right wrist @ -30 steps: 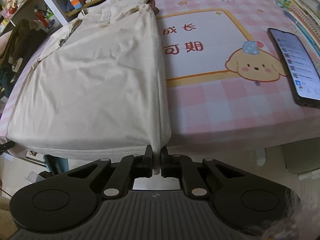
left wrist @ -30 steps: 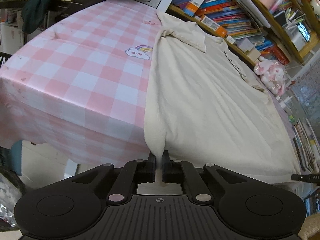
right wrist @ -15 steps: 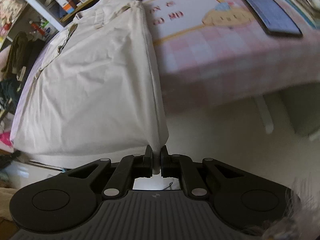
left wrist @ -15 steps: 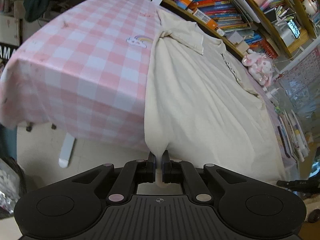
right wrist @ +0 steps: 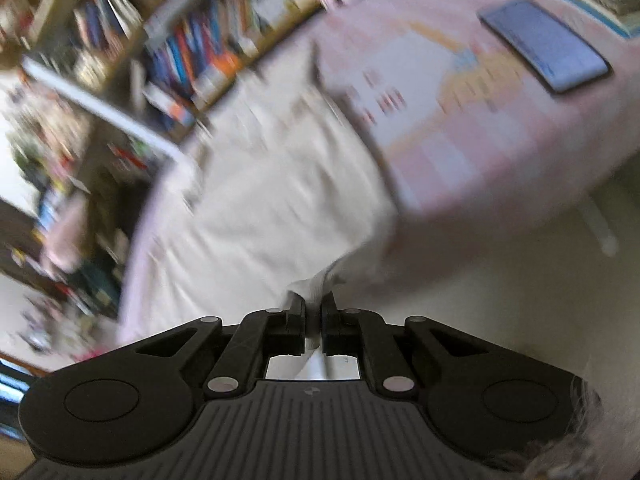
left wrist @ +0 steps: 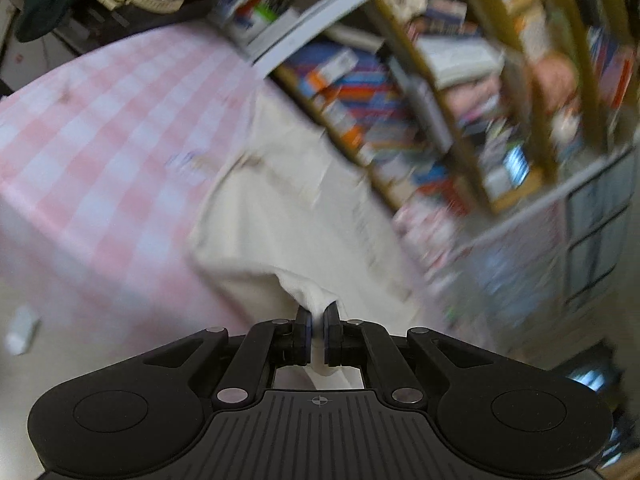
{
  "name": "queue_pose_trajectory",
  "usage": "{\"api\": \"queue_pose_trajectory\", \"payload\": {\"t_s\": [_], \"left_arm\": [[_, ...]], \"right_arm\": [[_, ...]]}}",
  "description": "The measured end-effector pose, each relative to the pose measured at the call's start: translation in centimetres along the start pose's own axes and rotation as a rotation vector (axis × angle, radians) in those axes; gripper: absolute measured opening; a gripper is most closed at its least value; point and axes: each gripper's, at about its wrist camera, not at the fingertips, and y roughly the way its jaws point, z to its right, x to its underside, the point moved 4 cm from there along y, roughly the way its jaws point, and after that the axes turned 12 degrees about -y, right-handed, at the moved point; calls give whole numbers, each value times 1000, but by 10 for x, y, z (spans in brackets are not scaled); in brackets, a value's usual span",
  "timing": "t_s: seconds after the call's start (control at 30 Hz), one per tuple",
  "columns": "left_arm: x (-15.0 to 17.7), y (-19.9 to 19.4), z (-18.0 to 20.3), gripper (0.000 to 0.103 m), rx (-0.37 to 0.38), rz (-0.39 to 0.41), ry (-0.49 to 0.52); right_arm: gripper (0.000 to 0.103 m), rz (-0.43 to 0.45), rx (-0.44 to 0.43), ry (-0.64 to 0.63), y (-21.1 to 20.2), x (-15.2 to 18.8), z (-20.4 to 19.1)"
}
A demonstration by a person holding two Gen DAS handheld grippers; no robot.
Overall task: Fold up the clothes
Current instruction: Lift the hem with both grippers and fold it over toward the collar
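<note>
While each gripper (left wrist: 317, 320) (right wrist: 313, 307) pinches a hem corner, the cream shirt (left wrist: 288, 216) overhangs the table edge (left wrist: 120, 264).

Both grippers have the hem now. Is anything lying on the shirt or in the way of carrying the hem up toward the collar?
Nothing visible. The left gripper and right gripper each have their jaws shut on a hem corner of the cream shirt, whose top surface looks bare. The phone lies off to the side on the pink tablecloth. Both views are motion-blurred.
</note>
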Motion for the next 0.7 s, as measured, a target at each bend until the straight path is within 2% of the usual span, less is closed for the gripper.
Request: {"api": "queue_pose_trajectory", "payload": {"t_s": [0.17, 0.3, 0.5, 0.7], "left_arm": [[-45, 22, 22, 4, 127, 128, -112], [-87, 54, 37, 4, 158, 209, -185], [-135, 108, 59, 4, 135, 281, -213], [-172, 168, 62, 4, 51, 294, -227]], "right_arm": [[7, 201, -121, 83, -1, -59, -11], [6, 319, -192, 142, 14, -116, -15], [6, 364, -223, 175, 56, -198, -21], [7, 341, -224, 190, 120, -258, -16]]}}
